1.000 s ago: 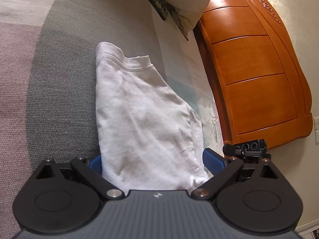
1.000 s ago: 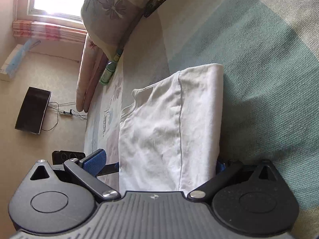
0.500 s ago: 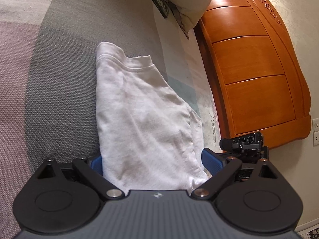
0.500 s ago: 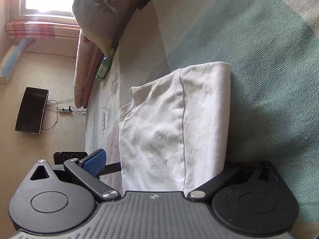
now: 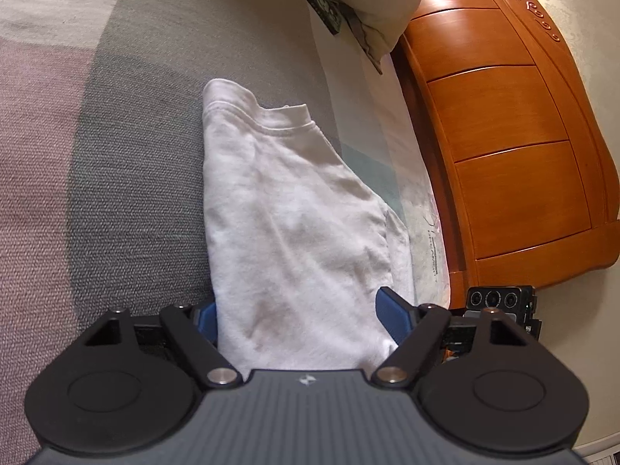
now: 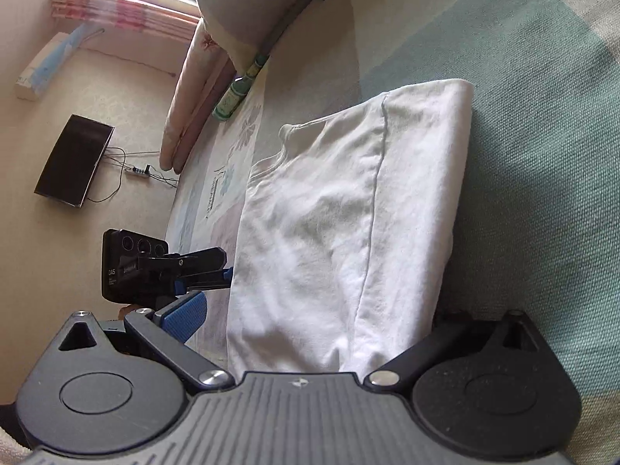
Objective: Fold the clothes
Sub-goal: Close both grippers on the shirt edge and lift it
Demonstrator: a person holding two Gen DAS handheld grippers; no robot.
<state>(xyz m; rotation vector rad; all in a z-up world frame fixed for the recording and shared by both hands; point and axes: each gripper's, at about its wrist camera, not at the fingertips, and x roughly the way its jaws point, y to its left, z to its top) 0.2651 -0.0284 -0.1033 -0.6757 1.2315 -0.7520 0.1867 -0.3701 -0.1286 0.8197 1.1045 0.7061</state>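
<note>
On the bed, right tongs (image 6: pixel 310 325) have shifted along the shirt (image 6: pixel 341 217).

Both wrist cameras sit close behind their jaws, facing forward over the shirt (image 5: pixel 294 232) (image 6: pixel 341 224), the shared subject, from opposite sides.

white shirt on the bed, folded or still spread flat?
Partly folded. The white shirt lies as a narrow strip, with one side doubled over along a lengthwise crease and the collar at the far end. No crosswise fold yet.

White shirt (image 5: pixel 294 232), orange-brown headboard (image 5: pixel 511 147)
</note>
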